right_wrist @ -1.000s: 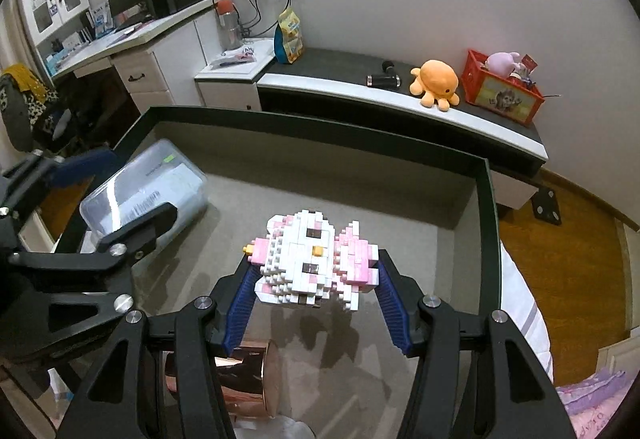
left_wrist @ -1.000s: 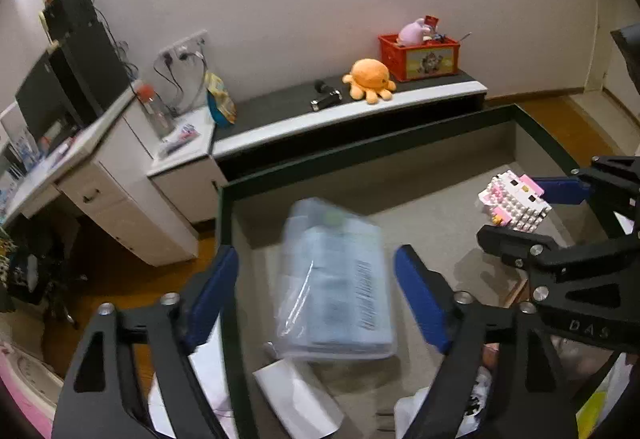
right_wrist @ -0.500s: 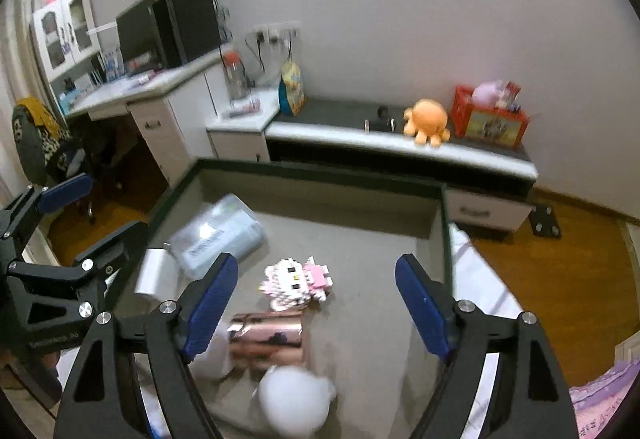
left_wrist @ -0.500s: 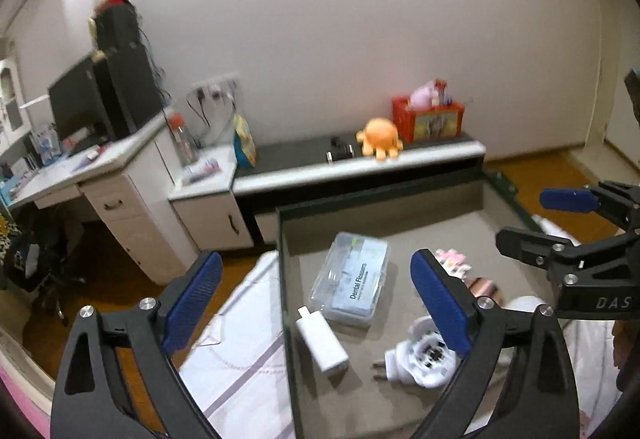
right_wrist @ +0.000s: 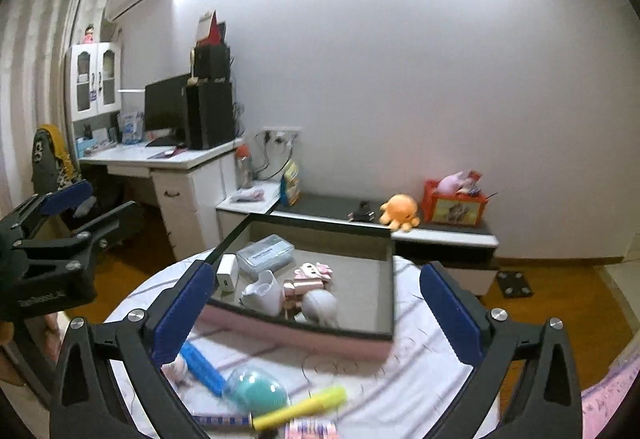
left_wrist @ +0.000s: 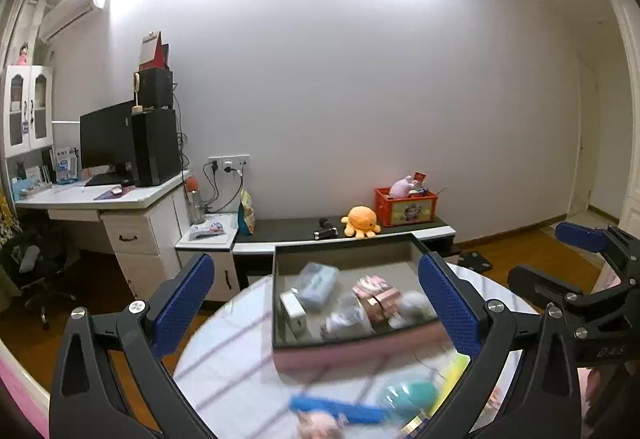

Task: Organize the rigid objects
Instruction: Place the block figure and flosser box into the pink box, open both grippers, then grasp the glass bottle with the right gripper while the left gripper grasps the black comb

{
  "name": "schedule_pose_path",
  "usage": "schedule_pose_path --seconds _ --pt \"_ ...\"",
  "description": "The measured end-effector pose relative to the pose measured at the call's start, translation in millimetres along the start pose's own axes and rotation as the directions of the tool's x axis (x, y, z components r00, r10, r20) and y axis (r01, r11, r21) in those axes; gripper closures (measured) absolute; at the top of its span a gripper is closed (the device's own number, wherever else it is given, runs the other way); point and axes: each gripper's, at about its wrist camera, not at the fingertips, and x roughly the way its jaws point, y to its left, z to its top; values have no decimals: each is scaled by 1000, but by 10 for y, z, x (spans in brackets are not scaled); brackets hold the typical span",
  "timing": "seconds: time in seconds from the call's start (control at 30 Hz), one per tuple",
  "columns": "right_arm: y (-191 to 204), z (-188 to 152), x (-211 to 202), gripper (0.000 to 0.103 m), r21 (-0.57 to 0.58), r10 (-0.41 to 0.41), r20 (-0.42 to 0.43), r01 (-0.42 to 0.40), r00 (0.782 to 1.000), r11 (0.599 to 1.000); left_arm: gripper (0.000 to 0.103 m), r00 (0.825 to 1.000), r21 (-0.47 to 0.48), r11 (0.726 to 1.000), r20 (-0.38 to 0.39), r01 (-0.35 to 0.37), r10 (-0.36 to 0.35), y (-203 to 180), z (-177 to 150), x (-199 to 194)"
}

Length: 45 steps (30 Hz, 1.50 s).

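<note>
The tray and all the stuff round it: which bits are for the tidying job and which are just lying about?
For the job: tray; in it, clear case, white charger, pink block toy; on the table, yellow marker, teal ball.

Just lying about: orange octopus plush, red crate, monitor.

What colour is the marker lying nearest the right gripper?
Yellow: the marker shows best in the right wrist view, on the striped tablecloth.

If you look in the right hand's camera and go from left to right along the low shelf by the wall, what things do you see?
Snack bag → small black gadget → orange octopus toy → red box of toys.
</note>
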Motion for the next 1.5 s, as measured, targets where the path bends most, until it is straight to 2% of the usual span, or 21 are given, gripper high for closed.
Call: schedule_pose_path --seconds 0.27,0.5,0.63,0.77,0.93,1.0,1.13,1.2,1.37,1.43,1.47,1.5 --pt "132 -311 -758 0 -6 -91 122 92 988 996 0 1000 -10 1000 26 -9 9 -126 -296 -618" --pt "107 -519 -1041 0 38 -114 117 110 987 993 0 999 4 999 17 -44 44 -74 -431 -859" --pt "103 -627 -1117 0 51 -134 102 129 986 990 0 999 -4 999 -13 -35 35 -15 -548 -899" --pt "87 -787 -1041 0 58 -151 52 148 987 987 0 996 10 999 -77 -46 46 10 -730 -783" --pt "134 -1187 -666 0 33 -159 -108 164 981 986 0 982 -2 1000 -189 -17 16 71 -1017 -589" --pt "164 -1415 -448 0 19 -144 -201 151 969 988 0 975 -10 1000 -220 -11 9 93 -1104 -535" --pt "191 -1671 -117 0 4 -132 -312 140 941 990 0 965 -5 1000 -262 -12 10 102 -1222 -431" --pt "182 -1725 41 0 7 -115 -355 126 928 992 0 961 -1 1000 -277 -12 11 110 -1254 -392" --pt "192 -1711 231 1 25 -63 -408 81 911 996 0 952 -5 1000 -306 -5 3 112 -1313 -293" --pt "174 -1703 248 11 40 -39 -410 61 911 997 0 945 -8 1000 -326 16 -18 60 -1346 -240" --pt "162 -1700 251 26 61 -10 -410 38 912 997 0 942 -7 1000 -334 29 -30 18 -1366 -218" --pt "129 -1713 245 28 83 16 -413 20 911 996 0 939 -4 999 -342 41 -40 -23 -1374 -196"
